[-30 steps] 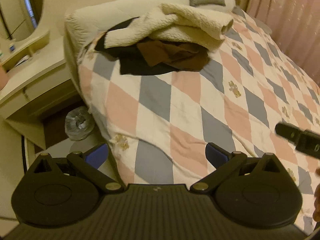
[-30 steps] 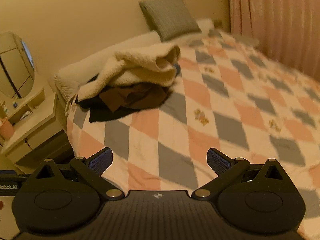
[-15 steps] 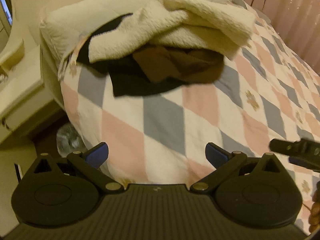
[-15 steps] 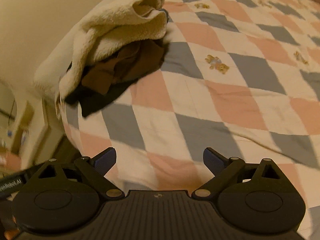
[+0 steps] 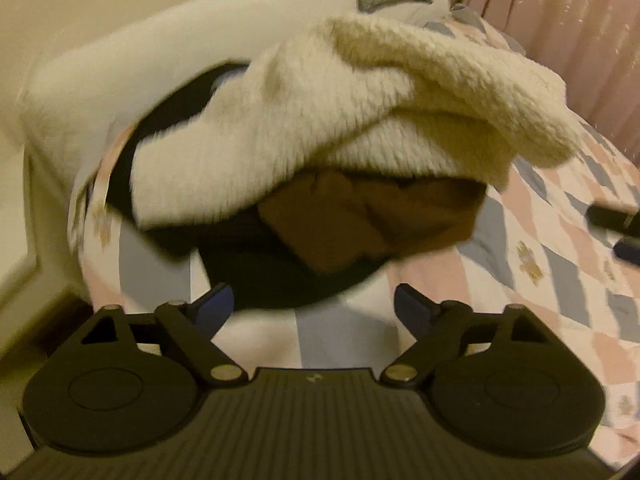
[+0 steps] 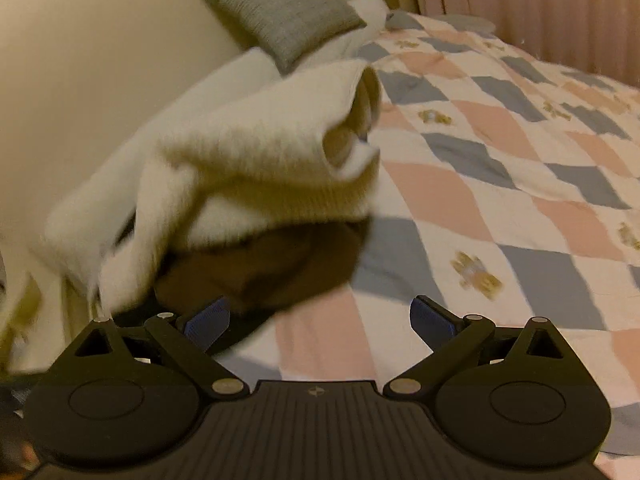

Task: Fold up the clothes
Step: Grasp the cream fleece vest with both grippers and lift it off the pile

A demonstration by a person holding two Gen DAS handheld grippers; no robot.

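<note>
So the pile of clothes (image 5: 344,184) sits on the bed (image 6: 500,208), near the corner by the wall, and nothing is folded yet. The left tool (image 5: 314,306) is spread wide and holds nothing; its tips hang just in front of the black cloth (image 5: 280,276) at the bottom of the pile. The right tool (image 6: 320,318) is spread wide too and holds nothing — its left tip is close to the brown cloth (image 6: 276,268). I think the step now is to pick one piece off the pile. The best one to take is the fluffy cream sweater (image 5: 360,120), since it lies on top of the others. Grab it by an edge, not the thick middle, and lift slowly so the pieces under it do not slide off the bed. Then lay it flat on the open quilt. Counting now — I see three pieces of clothing: one cream, one brown, one black. I see one gray cushion (image 6: 280,8) by the wall, one pink curtain (image 6: 540,12), and two tools.
</note>
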